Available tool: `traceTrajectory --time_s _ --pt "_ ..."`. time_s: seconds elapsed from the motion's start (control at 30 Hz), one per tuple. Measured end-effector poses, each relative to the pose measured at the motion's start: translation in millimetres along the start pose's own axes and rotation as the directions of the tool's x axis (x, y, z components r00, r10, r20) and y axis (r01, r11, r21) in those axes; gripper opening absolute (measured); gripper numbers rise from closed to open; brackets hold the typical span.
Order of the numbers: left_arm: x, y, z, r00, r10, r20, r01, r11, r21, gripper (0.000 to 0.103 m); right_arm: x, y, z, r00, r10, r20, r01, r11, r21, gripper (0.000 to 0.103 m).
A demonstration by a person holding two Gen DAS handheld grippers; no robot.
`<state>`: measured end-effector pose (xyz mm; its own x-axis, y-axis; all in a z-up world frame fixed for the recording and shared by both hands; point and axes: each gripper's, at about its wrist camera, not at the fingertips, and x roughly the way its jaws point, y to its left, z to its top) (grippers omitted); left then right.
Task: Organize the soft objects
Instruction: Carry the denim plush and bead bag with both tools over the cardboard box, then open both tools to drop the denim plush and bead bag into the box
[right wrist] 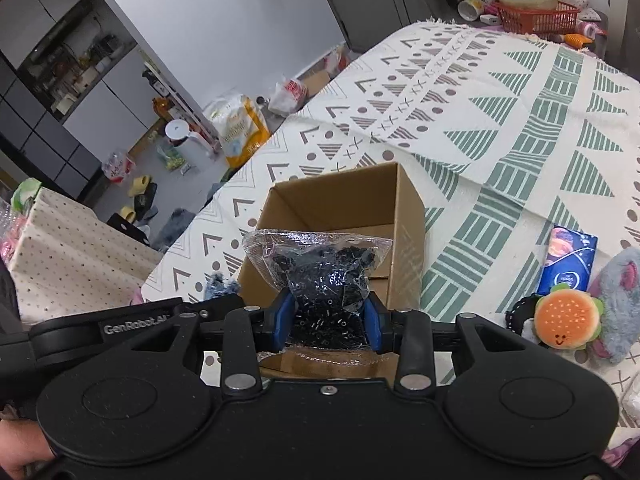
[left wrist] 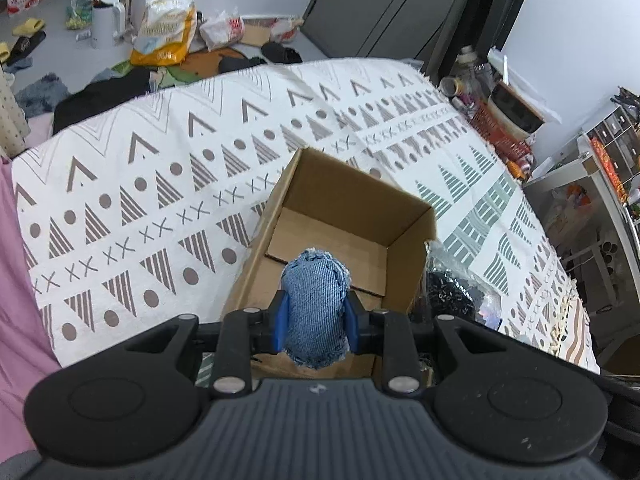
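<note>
An open cardboard box (left wrist: 404, 216) (right wrist: 408, 208) stands on the patterned cloth. My left gripper (left wrist: 316, 316) is shut on a rolled piece of blue denim (left wrist: 316, 300), held above the box's near edge. My right gripper (right wrist: 326, 316) is shut on a clear plastic bag of small black pieces (right wrist: 324, 280), also held over the box's near side. In the left wrist view that bag (left wrist: 452, 292) shows just right of the box. A scrap of the denim (right wrist: 220, 284) peeks out left of the box in the right wrist view.
The patterned cloth (left wrist: 160, 184) covers the table. At the right lie a burger plush (right wrist: 566, 320), a grey fluffy toy (right wrist: 620, 300) and a blue packet (right wrist: 568, 264). A red basket with bowls (right wrist: 536, 16) sits at the far end. Bags and slippers litter the floor (left wrist: 164, 28).
</note>
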<state>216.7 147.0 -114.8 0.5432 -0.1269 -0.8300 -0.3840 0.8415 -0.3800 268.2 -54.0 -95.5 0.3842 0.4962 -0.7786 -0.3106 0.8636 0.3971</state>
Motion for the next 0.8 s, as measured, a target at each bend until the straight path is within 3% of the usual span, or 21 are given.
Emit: traceTrajectory --time_s 0.23,0.37,0.53,0.8 --pt "21 5 5 0.998 0.024 -0.059 -0.023 1.0 0.019 0.033 15 1 1 0.999 -0.019 -0.035 0.02 0.999 0.026 0.037" --pt "22 5 10 0.995 0.03 -0.091 -0.026 0.999 0.045 0.052 22 4 0 0.999 -0.029 -0.046 0.031 0.999 0.028 0.037" --pt "2 10 13 0.997 0.074 -0.026 -0.072 0.996 0.058 0.072 30 11 0 0.998 -0.037 -0.056 0.039 0.999 0.026 0.037" --pt "-19 22 13 0.998 0.065 0.025 -0.066 0.997 0.03 0.074 30 20 -5 0.997 -0.05 -0.061 0.051 0.999 0.017 0.04"
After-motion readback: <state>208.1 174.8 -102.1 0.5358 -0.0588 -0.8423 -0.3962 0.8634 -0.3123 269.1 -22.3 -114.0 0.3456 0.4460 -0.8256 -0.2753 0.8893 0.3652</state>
